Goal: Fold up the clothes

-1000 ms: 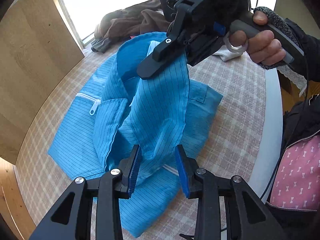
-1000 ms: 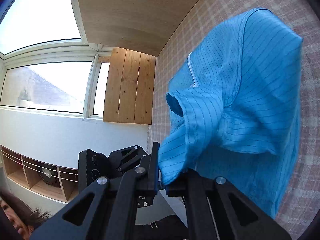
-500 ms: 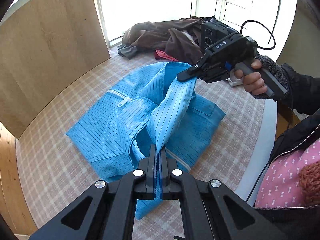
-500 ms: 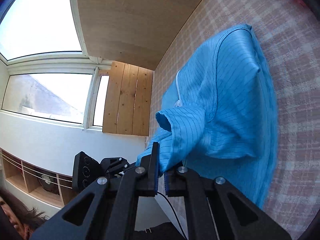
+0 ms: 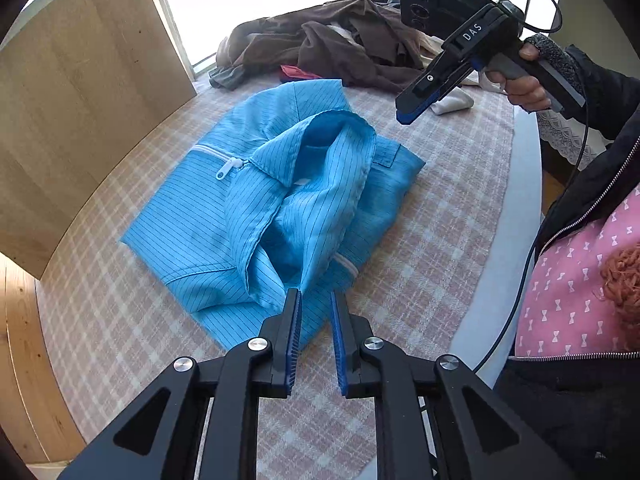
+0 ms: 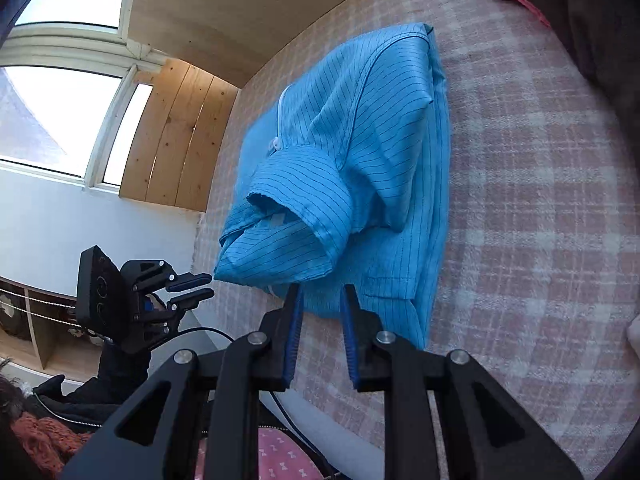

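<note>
A bright blue pinstriped jacket (image 5: 208,208) with a white zipper (image 5: 228,166) lies folded on the pink plaid tablecloth (image 5: 432,240). Its sleeve (image 5: 320,184) rests loosely humped on top, the cuff end toward the back. My left gripper (image 5: 316,308) stands open just short of the sleeve's near end, with nothing between its fingers. My right gripper (image 5: 414,106) hovers above the table at the back right, clear of the cloth. In the right wrist view the right gripper (image 6: 322,304) is open in front of the jacket (image 6: 384,120) and the left gripper (image 6: 196,289) is open at the left.
A heap of brown clothes (image 5: 328,52) with a red piece (image 5: 296,72) and a white cloth (image 5: 452,104) lies at the back by the window. A wooden board (image 5: 80,100) stands along the left. The table's pale edge (image 5: 516,216) runs on the right, beside a person's body.
Both grippers opened and let go of the sleeve, which dropped onto the jacket. The right gripper drew back up and to the right; the left gripper backed off slightly.
</note>
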The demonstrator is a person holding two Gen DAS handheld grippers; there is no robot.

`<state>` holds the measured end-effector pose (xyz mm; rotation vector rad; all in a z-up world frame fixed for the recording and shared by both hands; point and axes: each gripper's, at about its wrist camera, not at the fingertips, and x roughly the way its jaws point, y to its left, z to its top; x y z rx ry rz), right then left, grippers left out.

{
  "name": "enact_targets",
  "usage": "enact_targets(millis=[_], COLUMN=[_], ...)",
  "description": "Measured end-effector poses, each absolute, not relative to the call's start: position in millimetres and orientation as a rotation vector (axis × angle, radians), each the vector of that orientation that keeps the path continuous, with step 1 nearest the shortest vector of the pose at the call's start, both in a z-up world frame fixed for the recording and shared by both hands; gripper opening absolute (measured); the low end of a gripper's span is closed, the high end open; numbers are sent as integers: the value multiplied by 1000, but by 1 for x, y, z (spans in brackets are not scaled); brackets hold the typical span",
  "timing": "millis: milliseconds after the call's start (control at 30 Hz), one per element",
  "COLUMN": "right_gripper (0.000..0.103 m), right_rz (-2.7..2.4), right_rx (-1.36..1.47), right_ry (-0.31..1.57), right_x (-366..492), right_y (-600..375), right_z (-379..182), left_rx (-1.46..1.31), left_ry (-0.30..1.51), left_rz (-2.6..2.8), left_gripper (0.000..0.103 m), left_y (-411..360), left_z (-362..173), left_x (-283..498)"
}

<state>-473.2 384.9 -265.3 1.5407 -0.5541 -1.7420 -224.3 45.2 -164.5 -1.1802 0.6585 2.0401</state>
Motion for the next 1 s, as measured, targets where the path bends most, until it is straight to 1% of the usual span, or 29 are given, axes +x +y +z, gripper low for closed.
enact_targets(millis=[33, 67, 167, 267, 367, 433, 500, 567, 633, 733, 900, 1000], right_gripper=[32, 34, 34, 34, 34, 34, 34, 34, 34, 34, 34, 34], right_rz=[-1746, -1762, -1818, -1872, -1933, -1970, -1951, -1940, -1959, -1985, -2025, -2065], right_rx=[1522, 1508, 1471, 1432, 1408, 1378, 1367, 1360, 1346, 1344, 1334, 1307], right_ry=[-552, -533, -464, -395, -80, 99, 178, 219, 252, 235, 197, 156], right_x=[-473, -474, -480, -486, -484, -485, -487, -487, -486, -487, -487, -491], right_y=[384, 381, 370, 360, 339, 326, 320, 315, 313, 316, 317, 320], right_z=[-259, -255, -246, -236, -225, -220, -222, -226, -231, -239, -249, -251], left_rx=[-1160, -1135, -1063, -1048, -1238, -1243, -1209, -1149, -1098, -1104, -1059, -1086], left_ry=[675, 682, 678, 690, 688, 698, 713, 744, 827, 895, 961, 989], left_rz=[2043, 2048, 2069, 2016, 1885, 1890, 1921, 1971, 2007, 1951, 1859, 1818], left_gripper=[16, 16, 18, 19, 19, 21, 21, 25, 41, 42, 42, 43], left_y=[49, 55, 76, 100, 114, 111, 106, 101, 106, 126, 159, 162], left_z=[-160, -156, -145, -159, -203, -198, -182, -160, -152, -165, -192, -204], left_x=[-224, -227, -246, -265, -277, -275, -275, -282, -293, -313, -315, -327])
